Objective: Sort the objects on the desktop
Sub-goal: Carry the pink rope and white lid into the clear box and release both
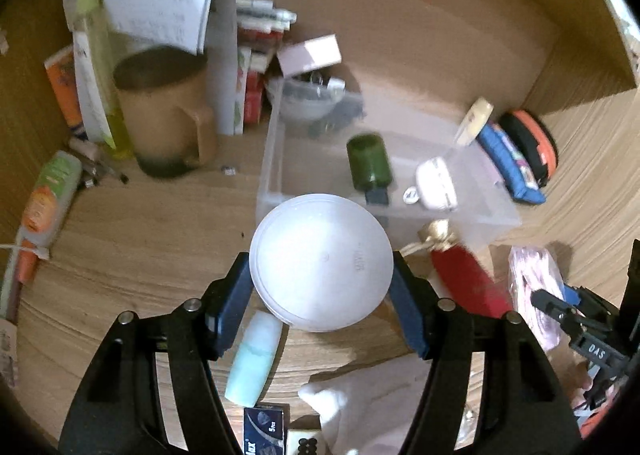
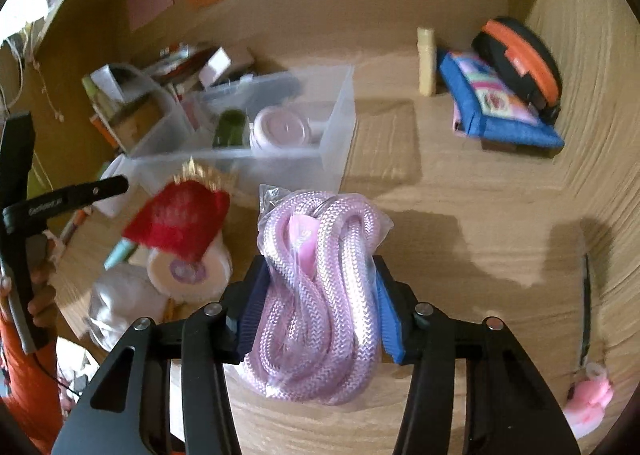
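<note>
Round white lid (image 1: 320,261) in left tool (image 1: 320,295); bagged pink rope (image 2: 320,287) in right tool (image 2: 318,303).

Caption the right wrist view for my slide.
Right tongs grip a bagged pink rope near the clear bin.

Wooden desk (image 2: 480,195), light grain. Holding a clear bin (image 2: 340,127), brown mug (image 1: 168,115), blue pouch (image 2: 500,111). Near the front edge, a pale green tube (image 1: 256,359).

Black gripper frames, blue fingers (image 1: 406,307), silver screws
</note>
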